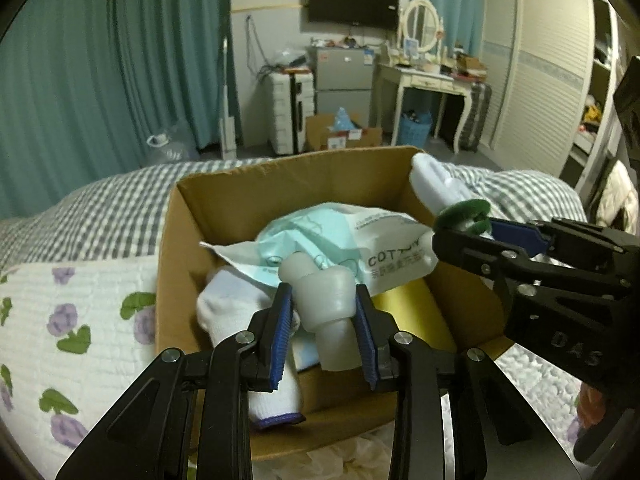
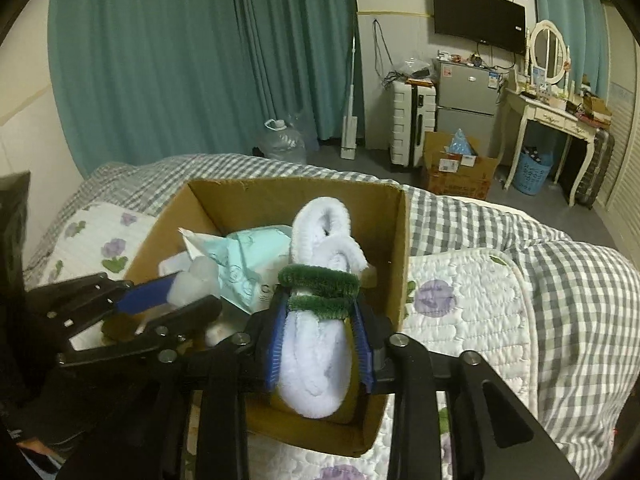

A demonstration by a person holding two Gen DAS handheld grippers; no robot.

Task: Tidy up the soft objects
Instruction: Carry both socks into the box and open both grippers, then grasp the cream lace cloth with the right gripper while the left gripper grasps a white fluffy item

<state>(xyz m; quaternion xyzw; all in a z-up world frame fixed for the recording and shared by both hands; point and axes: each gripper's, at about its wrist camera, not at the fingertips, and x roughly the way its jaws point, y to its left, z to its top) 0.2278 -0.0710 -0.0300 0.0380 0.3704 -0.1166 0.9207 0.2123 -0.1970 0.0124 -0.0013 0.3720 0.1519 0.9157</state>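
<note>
Box: cardboard box (image 1: 192,216) stood open on the bed, between a flowered quilt (image 1: 60,320) and a checked blanket (image 2: 580,280).
Left gripper: left gripper (image 1: 322,322) hung over the near edge of the box, jaws closed part-way onto a pale rubbery bottle-shaped piece (image 1: 324,300), pads touching both of its sides.
Right gripper: right gripper (image 2: 320,340) hung over the near right corner of the box, jaws narrowed onto a white fluffy toy (image 2: 316,356) with green fuzzy bands (image 2: 318,278); the toy's upper end reached toward the right wall of the box.
Box contents: mint-and-white cotton pack (image 1: 340,236) lay across the middle; white sock (image 1: 240,308) with a purple cuff lay at the near left edge; a yellow object (image 1: 412,312) lay under the pack at the near right, its kind unclear.
Background: teal curtains (image 2: 180,60), a wall television (image 1: 354,0), a small fridge (image 1: 344,76) and a dressing table (image 2: 552,112) stood beyond the bed.
</note>
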